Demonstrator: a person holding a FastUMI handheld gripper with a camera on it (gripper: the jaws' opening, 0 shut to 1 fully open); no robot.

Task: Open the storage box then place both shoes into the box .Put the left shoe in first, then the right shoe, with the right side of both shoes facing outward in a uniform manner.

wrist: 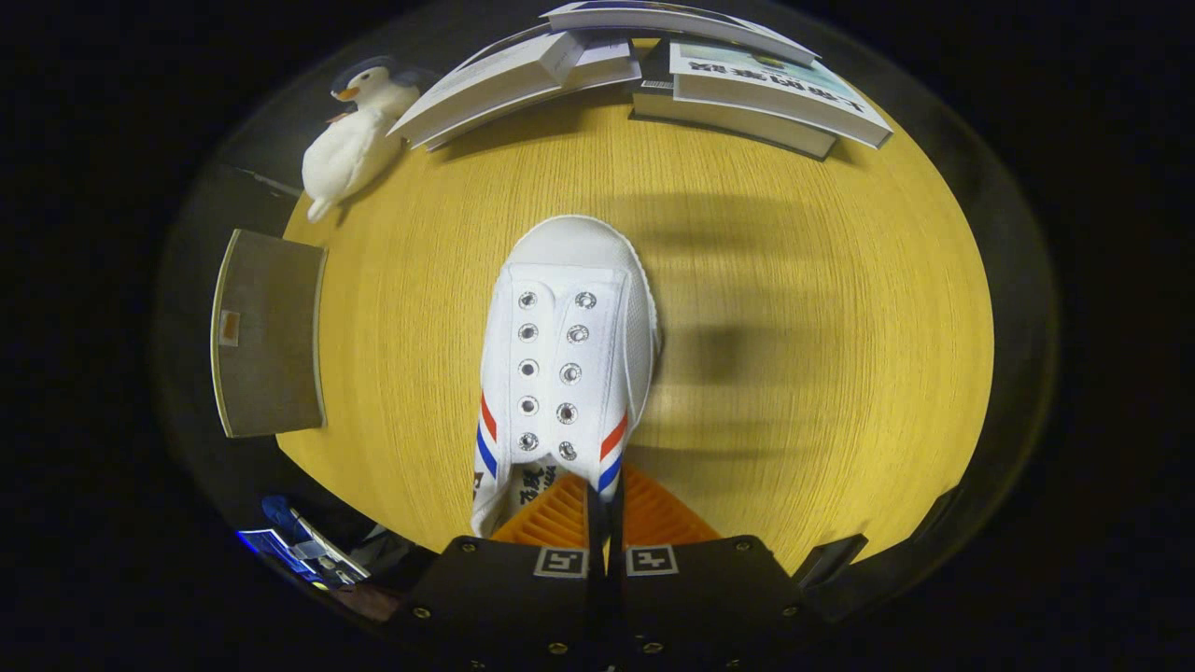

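Gripper [605, 509] fingers pressed nearly together, pinching the heel edge of a white shoe [565, 364] that points away over the wooden table [794, 373]: canvas, laceless, two rows of metal eyelets, red and blue stripes on each side. Leftward lie a grey board [269, 334] and plush penguin [355, 140]; books [747, 93] beyond.

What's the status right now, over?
Jaws closed on the white shoe's rear collar. Shoe held over the wooden table, toe ahead. Books and plush penguin beyond, clear.
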